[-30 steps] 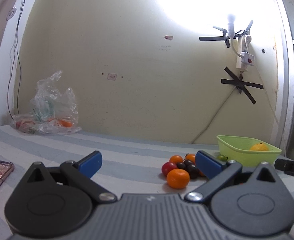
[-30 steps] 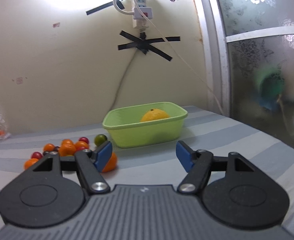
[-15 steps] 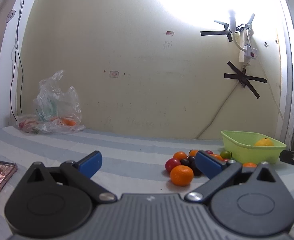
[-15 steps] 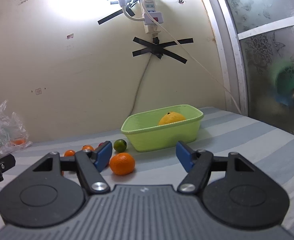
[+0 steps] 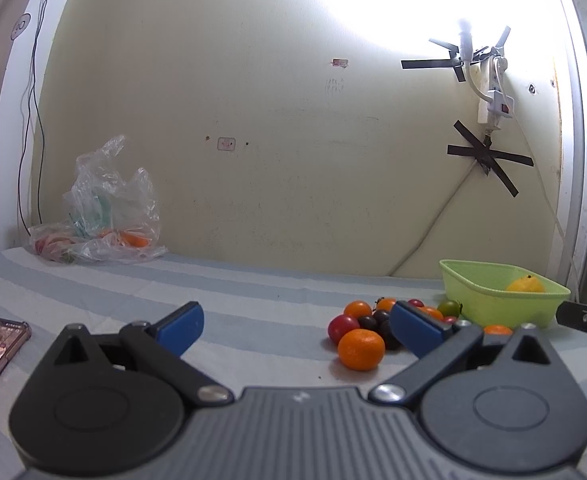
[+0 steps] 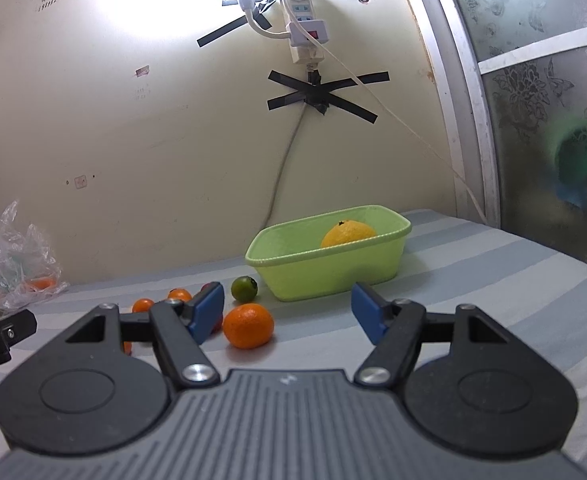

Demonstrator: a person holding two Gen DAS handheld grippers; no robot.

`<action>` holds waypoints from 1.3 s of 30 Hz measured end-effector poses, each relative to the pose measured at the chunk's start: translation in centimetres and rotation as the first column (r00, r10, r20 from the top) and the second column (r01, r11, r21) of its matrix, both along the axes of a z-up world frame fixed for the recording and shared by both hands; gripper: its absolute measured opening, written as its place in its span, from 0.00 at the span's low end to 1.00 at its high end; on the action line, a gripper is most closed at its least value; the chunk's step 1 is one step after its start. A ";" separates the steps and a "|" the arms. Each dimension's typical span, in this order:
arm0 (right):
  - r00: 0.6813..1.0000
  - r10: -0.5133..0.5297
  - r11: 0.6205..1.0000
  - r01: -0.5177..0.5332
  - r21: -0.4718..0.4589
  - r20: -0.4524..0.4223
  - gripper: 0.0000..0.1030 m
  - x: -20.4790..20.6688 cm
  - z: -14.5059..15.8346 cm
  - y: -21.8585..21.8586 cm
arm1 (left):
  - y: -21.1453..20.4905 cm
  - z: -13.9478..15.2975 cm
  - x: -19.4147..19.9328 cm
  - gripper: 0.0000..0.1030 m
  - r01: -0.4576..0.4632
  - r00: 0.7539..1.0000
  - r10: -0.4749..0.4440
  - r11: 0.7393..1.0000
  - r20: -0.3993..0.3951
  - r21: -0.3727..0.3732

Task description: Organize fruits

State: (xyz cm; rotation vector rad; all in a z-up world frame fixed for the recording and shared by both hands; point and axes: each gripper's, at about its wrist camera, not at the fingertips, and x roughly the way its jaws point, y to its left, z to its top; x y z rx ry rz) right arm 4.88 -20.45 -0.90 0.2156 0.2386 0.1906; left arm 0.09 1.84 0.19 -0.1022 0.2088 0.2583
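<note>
Both grippers empty, fruit pile beside basin.

Left wrist: left gripper [image 5: 295, 326] jaws apart; mandarin [image 5: 360, 349] on the striped cloth, near the green basin [image 5: 493, 303]. Round, light, soft-skinned; grasp across its middle, gently. View sits slightly further back than before.
Right wrist: right gripper [image 6: 287, 306] spread wide, holding nothing; its mandarin [image 6: 248, 326] now looms nearer.
</note>
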 end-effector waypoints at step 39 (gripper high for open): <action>0.999 0.033 0.999 -0.033 0.002 0.014 0.70 -0.2 0.0 -0.3 | -0.5 0.1 0.0 1.00 -0.039 0.999 0.039 0.999 -0.004 0.036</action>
